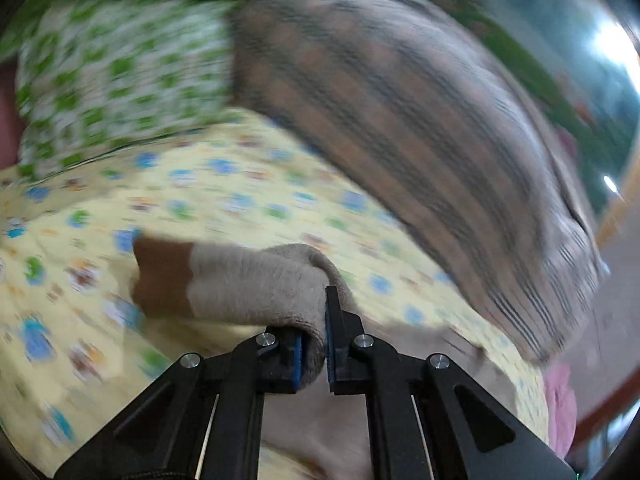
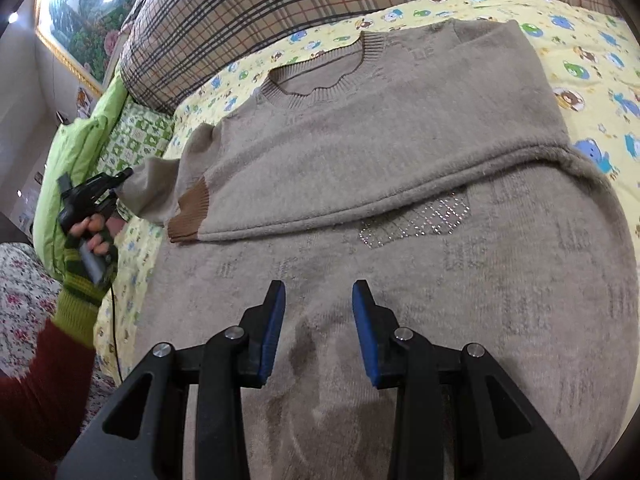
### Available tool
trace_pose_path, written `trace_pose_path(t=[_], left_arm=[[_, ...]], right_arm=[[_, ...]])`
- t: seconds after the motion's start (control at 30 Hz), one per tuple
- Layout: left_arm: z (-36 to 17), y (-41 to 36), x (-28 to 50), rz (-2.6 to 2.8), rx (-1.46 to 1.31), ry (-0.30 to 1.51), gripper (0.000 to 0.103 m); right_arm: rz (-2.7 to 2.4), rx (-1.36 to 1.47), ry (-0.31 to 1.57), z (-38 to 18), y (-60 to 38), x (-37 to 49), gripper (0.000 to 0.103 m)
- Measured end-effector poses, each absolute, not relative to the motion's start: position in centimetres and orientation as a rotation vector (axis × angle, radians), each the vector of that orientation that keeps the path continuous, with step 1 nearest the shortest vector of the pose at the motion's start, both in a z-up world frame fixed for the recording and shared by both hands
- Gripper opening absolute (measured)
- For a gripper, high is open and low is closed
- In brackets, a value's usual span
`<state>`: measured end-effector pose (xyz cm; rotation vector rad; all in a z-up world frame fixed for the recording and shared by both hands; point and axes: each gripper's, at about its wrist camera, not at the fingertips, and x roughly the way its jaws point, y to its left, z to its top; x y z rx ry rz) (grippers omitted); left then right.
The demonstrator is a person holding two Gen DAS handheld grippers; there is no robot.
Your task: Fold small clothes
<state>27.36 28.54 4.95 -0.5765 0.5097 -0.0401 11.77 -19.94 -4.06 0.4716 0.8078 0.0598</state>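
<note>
Taupe sweater (image 2: 360,152) with brown cuff (image 2: 190,216), yellow cartoon-print sheet (image 2: 592,64), plaid quilt (image 2: 260,12)

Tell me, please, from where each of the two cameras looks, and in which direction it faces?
Left wrist: sits behind the left gripper, facing across the yellow sheet toward the plaid quilt; the gripper pinches the sweater sleeve.
Right wrist: sits behind the open right gripper, looking down over the beige sweater; the person's left hand shows.
Shared: sleeve, sheet, quilt.
</note>
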Motion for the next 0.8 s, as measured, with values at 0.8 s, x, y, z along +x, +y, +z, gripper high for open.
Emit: trace_pose_path(t=[0.8], left_arm=[[-2.9,-4.0,27.8,-0.497,-0.108,0.828,0.033]], right_arm=[[-0.139,0.624,0.630,-1.7,-28.2,4.6,0.036]])
